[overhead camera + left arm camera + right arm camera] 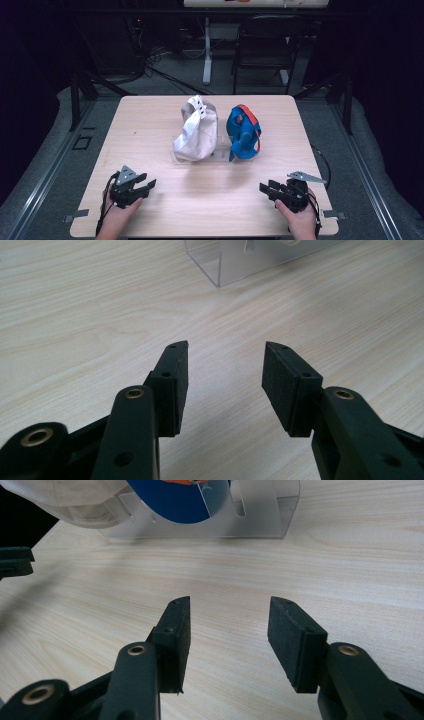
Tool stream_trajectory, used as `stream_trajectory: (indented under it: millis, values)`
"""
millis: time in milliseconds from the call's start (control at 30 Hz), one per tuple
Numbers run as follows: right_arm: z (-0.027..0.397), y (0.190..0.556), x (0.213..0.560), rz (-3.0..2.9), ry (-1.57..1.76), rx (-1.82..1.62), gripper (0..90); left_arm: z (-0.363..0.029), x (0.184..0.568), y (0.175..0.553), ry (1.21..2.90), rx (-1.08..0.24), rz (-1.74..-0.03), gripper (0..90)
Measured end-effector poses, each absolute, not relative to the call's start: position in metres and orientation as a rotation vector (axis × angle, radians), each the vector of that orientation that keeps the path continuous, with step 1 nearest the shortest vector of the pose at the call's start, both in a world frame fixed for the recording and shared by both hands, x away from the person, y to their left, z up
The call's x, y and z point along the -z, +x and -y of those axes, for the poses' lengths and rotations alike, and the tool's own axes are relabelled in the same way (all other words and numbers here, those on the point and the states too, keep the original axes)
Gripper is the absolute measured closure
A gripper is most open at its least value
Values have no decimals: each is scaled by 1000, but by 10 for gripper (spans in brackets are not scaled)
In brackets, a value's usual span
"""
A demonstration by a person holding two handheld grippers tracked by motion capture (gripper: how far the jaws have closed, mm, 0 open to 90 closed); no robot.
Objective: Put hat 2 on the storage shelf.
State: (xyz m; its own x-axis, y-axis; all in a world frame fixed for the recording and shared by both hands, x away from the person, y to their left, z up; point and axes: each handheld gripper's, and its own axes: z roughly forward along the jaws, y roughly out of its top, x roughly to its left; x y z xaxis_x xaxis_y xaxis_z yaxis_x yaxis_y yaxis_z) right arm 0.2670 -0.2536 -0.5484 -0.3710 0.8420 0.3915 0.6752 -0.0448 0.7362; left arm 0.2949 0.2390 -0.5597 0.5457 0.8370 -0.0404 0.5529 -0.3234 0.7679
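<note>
Pale wood-grain laminate covers the desk (165, 210) in front of you, and around it the room is dark: grey floor, a tangle of cables, a black chair (264, 45) and a white post behind the far edge. Your left hand-held gripper (148, 186) sits low over the near left part of the desk, jaws apart with nothing between the pads but bare wood; in the left gripper view a corner of the clear stand (235, 262) lies ahead of it. Your right hand-held gripper (264, 189) sits near the right corner, released too, its pads wide apart over empty desk and touching nothing. Count two caps, both well ahead of your hands at the middle of the desk: a white cap (196, 131) on the left and a blue cap (243, 133) with an orange band just beside it, propped on the one clear acrylic stand. In the right gripper view the blue cap (172, 500) rests inside that stand.
</note>
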Motion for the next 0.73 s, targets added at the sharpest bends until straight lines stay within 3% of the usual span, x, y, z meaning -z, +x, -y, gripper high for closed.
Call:
stream_trajectory:
  millis: [300, 733]
  values:
    - [251, 266, 555, -2045, 1625, -1359, 507, -228, 564, 300, 2039, -491, -1099, 516]
    - [270, 250, 557, -1966, 1648, -1310, 451, -192, 561, 310, 2058, -393, -995, 516]
